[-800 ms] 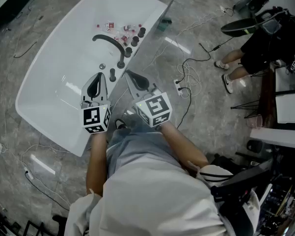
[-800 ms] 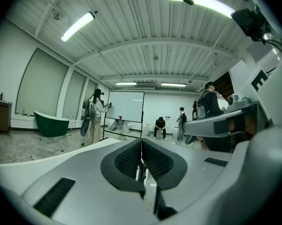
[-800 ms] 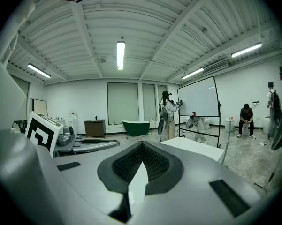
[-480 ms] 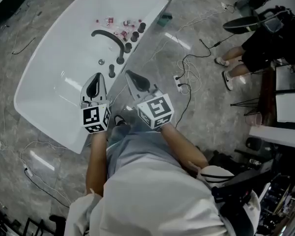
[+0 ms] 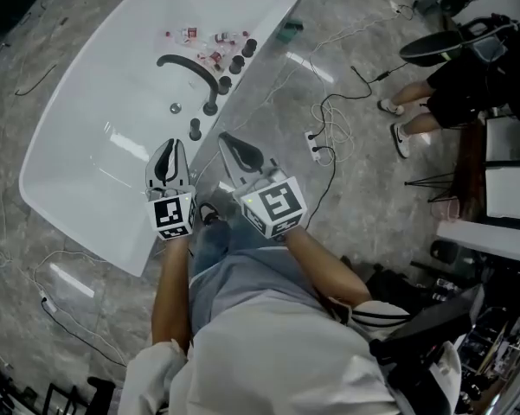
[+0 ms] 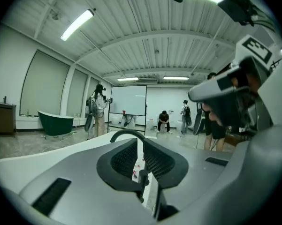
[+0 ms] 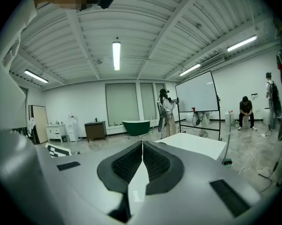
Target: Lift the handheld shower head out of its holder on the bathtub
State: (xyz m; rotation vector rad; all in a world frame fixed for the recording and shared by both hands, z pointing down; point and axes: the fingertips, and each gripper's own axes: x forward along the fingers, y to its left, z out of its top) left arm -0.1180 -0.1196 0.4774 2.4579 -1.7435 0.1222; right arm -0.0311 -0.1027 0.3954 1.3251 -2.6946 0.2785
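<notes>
Black shower head (image 5: 195, 130) stands clear ahead of fingers (image 5: 166, 158).

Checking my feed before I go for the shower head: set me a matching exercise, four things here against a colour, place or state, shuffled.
1 left tool
2 curved spout
3 bathtub
4 person in black

A white
B dark, arching over the tub
C shut, nothing held
D feet on the floor, at right

Pairs: 1-C, 2-B, 3-A, 4-D
</notes>
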